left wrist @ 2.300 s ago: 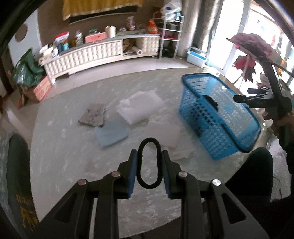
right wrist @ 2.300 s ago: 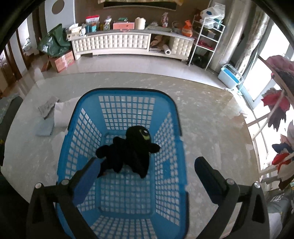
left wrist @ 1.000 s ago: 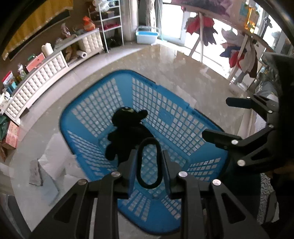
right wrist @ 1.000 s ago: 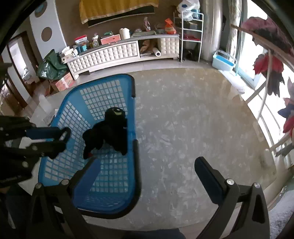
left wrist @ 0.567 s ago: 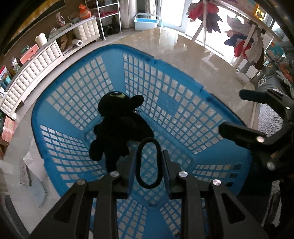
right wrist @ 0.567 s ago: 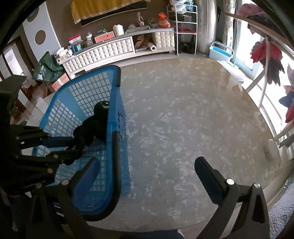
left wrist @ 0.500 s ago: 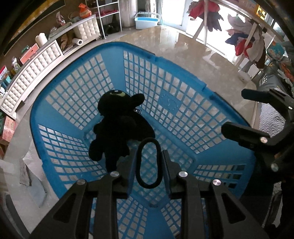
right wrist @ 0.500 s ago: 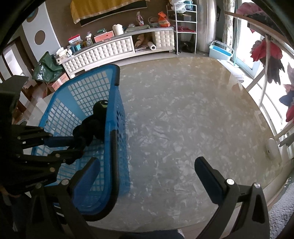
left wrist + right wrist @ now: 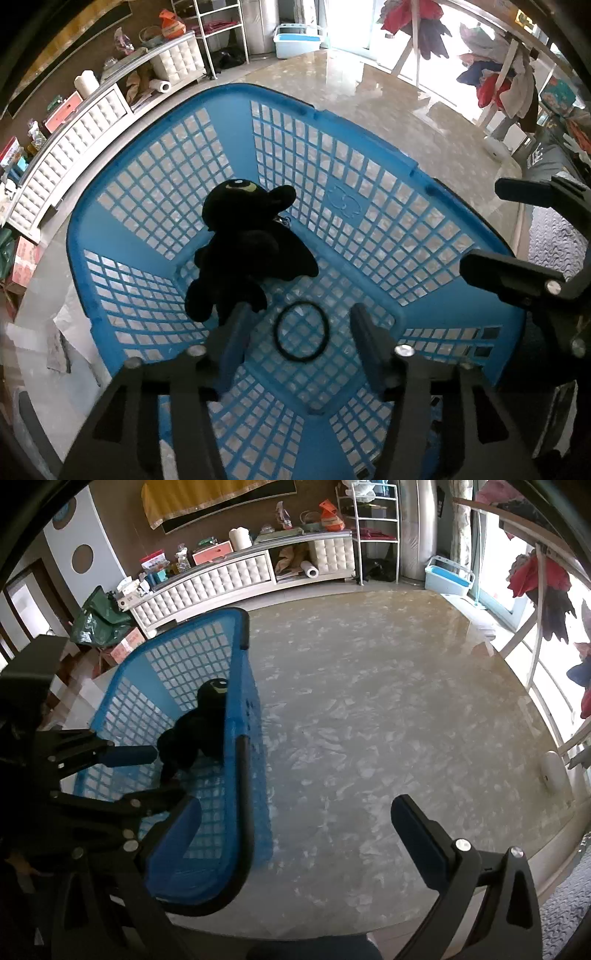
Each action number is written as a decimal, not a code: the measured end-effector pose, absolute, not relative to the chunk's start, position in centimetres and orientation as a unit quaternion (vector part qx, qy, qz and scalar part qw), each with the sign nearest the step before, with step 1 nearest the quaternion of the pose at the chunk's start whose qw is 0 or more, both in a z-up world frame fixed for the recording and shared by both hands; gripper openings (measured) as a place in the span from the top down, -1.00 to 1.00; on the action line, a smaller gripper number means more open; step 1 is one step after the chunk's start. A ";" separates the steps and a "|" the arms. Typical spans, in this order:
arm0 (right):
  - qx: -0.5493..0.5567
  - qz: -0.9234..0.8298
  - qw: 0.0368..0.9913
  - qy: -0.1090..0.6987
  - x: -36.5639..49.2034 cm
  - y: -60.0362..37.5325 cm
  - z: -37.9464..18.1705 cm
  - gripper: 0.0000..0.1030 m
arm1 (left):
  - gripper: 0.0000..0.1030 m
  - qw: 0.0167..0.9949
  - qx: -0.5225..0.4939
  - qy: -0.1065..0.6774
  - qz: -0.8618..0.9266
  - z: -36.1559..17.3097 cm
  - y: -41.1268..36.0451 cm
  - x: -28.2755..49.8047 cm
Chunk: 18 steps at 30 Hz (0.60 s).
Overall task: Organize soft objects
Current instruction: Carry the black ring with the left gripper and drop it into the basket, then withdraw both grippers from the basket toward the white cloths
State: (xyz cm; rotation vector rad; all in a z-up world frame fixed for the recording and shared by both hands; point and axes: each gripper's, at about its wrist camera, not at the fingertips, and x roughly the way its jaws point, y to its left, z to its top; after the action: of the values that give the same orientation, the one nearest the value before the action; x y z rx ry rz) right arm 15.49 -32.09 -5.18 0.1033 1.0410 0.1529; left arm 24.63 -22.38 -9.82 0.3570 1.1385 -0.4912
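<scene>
With the left gripper (image 9: 299,332) and the right gripper (image 9: 295,830) both wide and empty, the thin black hair band (image 9: 301,330) lies loose in the basket (image 9: 373,129) beside the plush toy (image 9: 243,247), probably light, floppy and best pinched across one side.

Home; TV cabinet (image 9: 221,579); laundry rack (image 9: 509,70)

Along the far wall you see a long white tufted cabinet (image 9: 236,579) with a pink box (image 9: 213,552) and a roll of paper (image 9: 240,538) on top. A white wire shelf (image 9: 375,528) stands at its right end, with a light blue tub (image 9: 448,576) on the floor just beside. A green bag (image 9: 98,622) sits at the cabinet's left end. Clothes (image 9: 495,79) hang on a rack by the window.
</scene>
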 end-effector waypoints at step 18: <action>0.029 0.060 0.881 0.469 13.5 -30.3 -1.0 -0.99 | -0.51 0.836 0.131 0.482 -0.227 -4.0 -19.1 21.7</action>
State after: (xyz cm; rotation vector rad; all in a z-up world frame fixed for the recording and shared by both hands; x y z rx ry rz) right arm 13.47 -30.30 -0.99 0.0598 0.9777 0.1242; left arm 21.74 -19.06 -3.98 0.2780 1.0200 -0.4813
